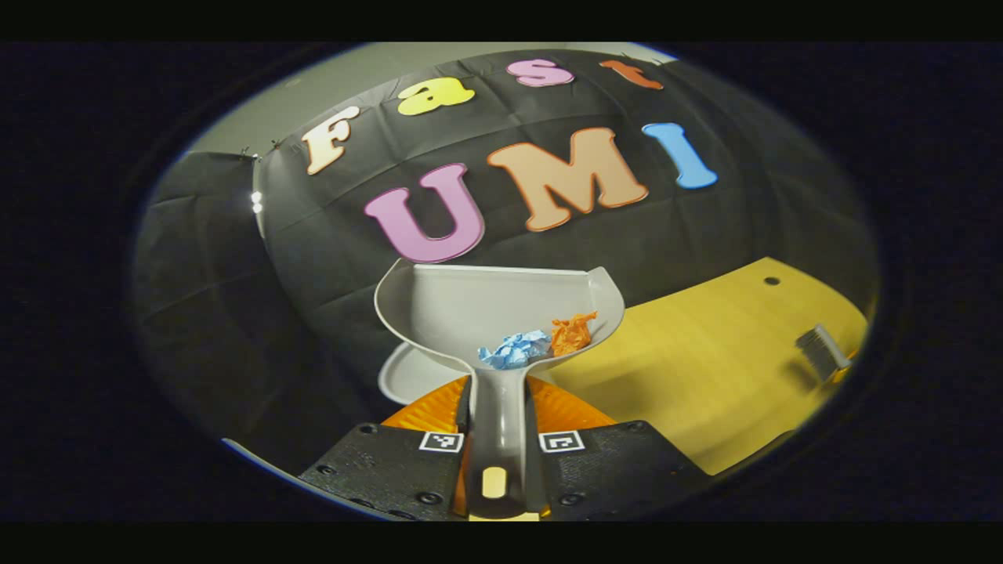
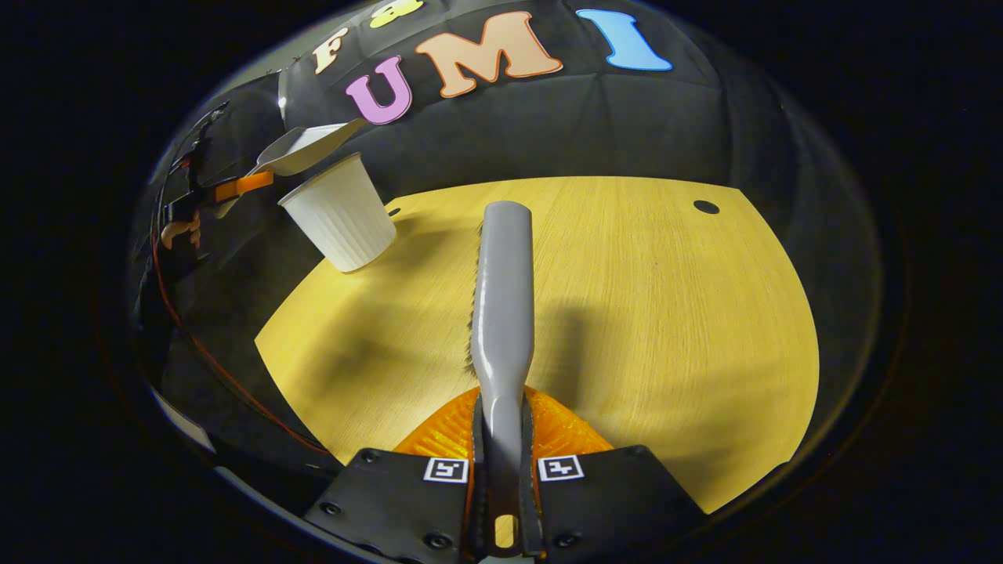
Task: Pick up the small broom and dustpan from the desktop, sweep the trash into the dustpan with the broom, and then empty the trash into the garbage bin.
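Left hand-held gripper (image 1: 498, 439) holds dustpan (image 1: 486, 309) raised over bin (image 2: 341, 213)

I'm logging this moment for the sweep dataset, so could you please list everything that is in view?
dustpan: one, grey, raised, handle clamped in the left gripper
paper trash: two wads, blue and orange, inside the dustpan
broom: one, grey, over the desktop, handle clamped in the right gripper
garbage bin: one, white, ribbed, at the desktop's far left edge, under the dustpan
desktop: one, yellow wood
left gripper: jaws shut on dustpan
right gripper: jaws shut on broom
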`<state>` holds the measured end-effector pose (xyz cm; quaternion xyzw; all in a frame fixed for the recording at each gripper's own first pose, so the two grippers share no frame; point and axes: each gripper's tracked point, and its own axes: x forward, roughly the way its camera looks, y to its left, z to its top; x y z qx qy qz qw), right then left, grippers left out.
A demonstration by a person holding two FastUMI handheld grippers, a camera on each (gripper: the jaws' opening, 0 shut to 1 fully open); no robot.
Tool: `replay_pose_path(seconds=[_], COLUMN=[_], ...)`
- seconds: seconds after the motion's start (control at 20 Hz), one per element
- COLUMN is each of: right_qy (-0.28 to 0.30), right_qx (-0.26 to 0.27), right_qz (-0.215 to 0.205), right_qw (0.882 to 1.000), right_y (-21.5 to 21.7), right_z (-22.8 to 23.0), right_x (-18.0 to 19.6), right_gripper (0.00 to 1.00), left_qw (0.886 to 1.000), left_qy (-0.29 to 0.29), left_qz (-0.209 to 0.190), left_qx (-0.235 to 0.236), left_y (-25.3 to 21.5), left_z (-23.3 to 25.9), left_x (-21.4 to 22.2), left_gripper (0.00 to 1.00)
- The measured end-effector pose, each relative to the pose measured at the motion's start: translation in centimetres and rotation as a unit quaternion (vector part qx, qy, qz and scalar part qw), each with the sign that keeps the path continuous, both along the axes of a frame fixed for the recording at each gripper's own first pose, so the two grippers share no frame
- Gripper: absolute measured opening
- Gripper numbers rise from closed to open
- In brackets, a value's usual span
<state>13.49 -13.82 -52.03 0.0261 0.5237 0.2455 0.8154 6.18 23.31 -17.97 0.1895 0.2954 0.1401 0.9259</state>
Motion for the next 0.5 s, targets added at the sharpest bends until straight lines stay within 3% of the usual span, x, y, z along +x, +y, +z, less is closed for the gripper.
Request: replay_pose_path(seconds=[0.15,0.35,0.45,0.5], right_qy=[0.004,0.011,0.014,0.015], right_qx=[0.005,0.001,-0.002,-0.003], right_qz=[0.018,0.037,0.043,0.045], right_qw=[1.000,0.999,0.999,0.999], right_y=[0.9,1.0,1.2,1.1], right_z=[-1.3,-2.3,-2.4,-2.4], right_x=[1.0,1.0,1.0,1.0], right_gripper=[0.18,0.18,0.18,0.18], left_qw=[0.994,0.972,0.948,0.928], left_qy=[0.037,0.096,0.139,0.159], left_qz=[0.009,-0.008,-0.037,-0.059], left_qx=[0.098,0.213,0.284,0.332], left_y=[5.9,10.9,12.3,13.0], left_z=[1.5,2.3,2.5,2.8], left_x=[-0.2,-0.5,-0.7,-0.6], left_gripper=[0.20,0.22,0.19,0.19])
